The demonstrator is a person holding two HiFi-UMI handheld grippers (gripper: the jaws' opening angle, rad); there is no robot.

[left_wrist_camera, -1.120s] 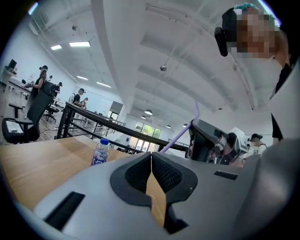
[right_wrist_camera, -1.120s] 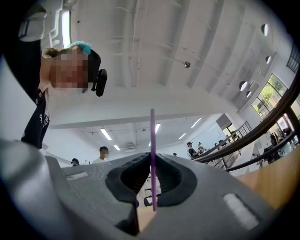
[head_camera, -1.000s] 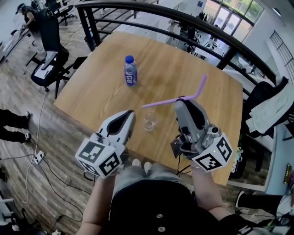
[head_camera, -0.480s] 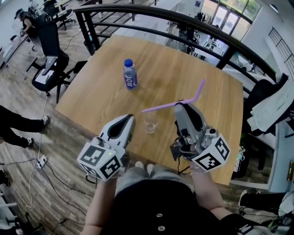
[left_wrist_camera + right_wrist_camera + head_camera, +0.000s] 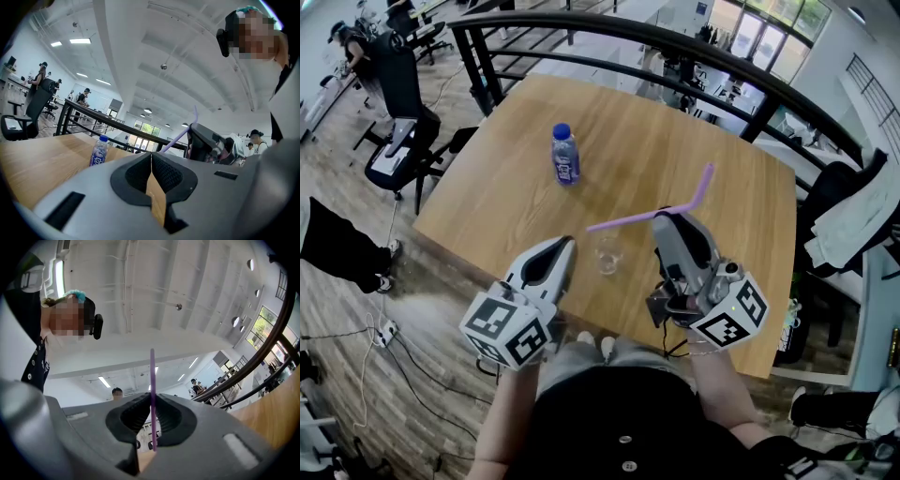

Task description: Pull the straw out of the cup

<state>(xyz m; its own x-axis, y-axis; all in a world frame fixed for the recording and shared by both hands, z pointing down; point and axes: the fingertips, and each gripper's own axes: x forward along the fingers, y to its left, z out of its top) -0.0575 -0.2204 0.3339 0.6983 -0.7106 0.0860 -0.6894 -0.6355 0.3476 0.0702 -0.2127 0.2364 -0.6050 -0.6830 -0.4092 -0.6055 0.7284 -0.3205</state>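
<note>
Your table [image 5: 675,159] lies mostly bare ahead of both sets of fingers. Its only other load is a water bottle [image 5: 565,155], standing upright well beyond your left fingertips toward the far left corner. A dark railing [image 5: 675,42] curves just behind the far edge. The near edge runs under both gripper bodies, so your hands hang off the table on your side while the fingertips reach over the wood. The clear cup [image 5: 607,253] stands upright close to that near edge, between the two sets of fingertips and touched by neither. It is just beside your left tips and a little further from your right. Your left gripper [image 5: 565,246] lies level, pointing across the tabletop, with its pads closed against each other and nothing between them. Your right gripper [image 5: 661,217] is tipped nose-up toward the ceiling, its pads pinched on the purple straw [image 5: 647,216], which passes straight through them. From those fingers the long leg of the straw runs leftward in the air, and its free end lies above the cup and clear of the rim. The short bent end rises on the far side of your right fingertips.
</note>
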